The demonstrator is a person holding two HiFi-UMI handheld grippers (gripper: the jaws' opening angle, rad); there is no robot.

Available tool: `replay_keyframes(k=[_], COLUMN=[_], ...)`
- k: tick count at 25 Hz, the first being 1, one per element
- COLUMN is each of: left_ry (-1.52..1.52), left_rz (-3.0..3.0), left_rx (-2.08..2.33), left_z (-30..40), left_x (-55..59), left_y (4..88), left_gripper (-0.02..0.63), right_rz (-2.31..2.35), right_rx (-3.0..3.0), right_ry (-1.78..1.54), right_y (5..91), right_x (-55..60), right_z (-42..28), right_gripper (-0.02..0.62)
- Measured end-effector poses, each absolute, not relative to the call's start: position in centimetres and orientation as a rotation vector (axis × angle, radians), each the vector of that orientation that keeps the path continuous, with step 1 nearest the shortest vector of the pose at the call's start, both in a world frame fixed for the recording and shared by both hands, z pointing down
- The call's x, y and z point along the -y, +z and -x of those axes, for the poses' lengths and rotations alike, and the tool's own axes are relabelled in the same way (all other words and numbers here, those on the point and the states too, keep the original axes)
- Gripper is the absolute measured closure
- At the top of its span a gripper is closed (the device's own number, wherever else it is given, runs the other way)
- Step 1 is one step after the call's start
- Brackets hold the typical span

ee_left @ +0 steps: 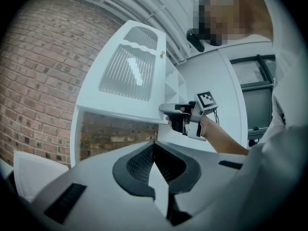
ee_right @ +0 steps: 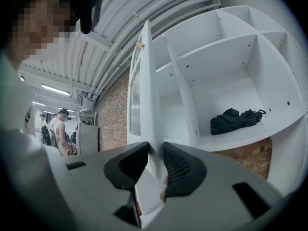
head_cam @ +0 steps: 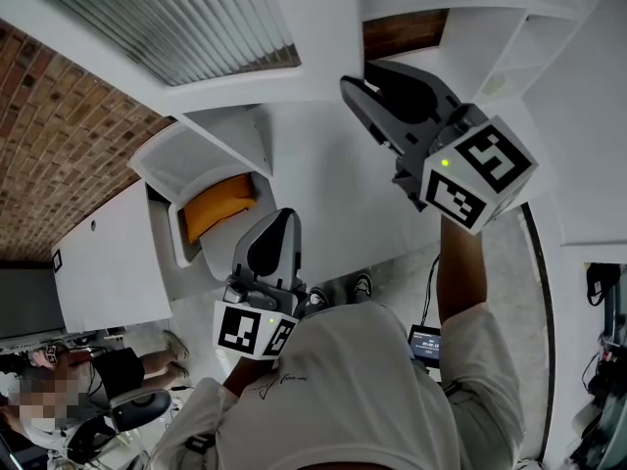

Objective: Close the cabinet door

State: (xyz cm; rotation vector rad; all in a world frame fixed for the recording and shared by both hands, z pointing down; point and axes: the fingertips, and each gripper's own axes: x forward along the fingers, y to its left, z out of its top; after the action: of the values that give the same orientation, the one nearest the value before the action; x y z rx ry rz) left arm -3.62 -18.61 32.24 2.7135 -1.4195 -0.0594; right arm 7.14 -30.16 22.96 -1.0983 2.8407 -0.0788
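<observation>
Right gripper view shows the right gripper (ee_right: 155, 150) clenched on the cabinet door (ee_right: 147, 95), one dark ribbed pad on each face of the white panel, near its lower end. The door stands swung out from the cabinet (ee_right: 250, 66) and is seen edge-on here, with a small brass knob (ee_right: 140, 45) near its upper end. To the right of the door the open white compartments of the cabinet show, and a crumpled black bundle (ee_right: 234, 120) lies on one shelf, well apart from the gripper. A brick wall (ee_right: 113, 114) runs behind the door, and a person (ee_right: 57, 129) stands far off at the left. In the left gripper view the left gripper (ee_left: 154, 148) has its pads pressed together at the tips with nothing between them; it is held low, apart from the door, and looks up at the door's ribbed glass panel and at the other gripper clamped on the door's lower corner. In the head view an orange object (head_cam: 217, 207) lies in a white compartment just above the left gripper
</observation>
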Motion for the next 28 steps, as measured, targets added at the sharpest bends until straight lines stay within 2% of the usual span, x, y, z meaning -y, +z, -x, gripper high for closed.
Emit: replay_keyframes(k=[28], left_ry=[-0.048], left_rz=[-2.696], left_rx=[1.478], left_z=[3.9], left_x=[17.9], left_y=[32.2], left_gripper=[0.59], right_rz=[1.122], right_rx=[-2.84], right_ry=[-0.102], right_y=[22.9], right_x=[32.9], right_z=[-8.0], right_gripper=[0.485])
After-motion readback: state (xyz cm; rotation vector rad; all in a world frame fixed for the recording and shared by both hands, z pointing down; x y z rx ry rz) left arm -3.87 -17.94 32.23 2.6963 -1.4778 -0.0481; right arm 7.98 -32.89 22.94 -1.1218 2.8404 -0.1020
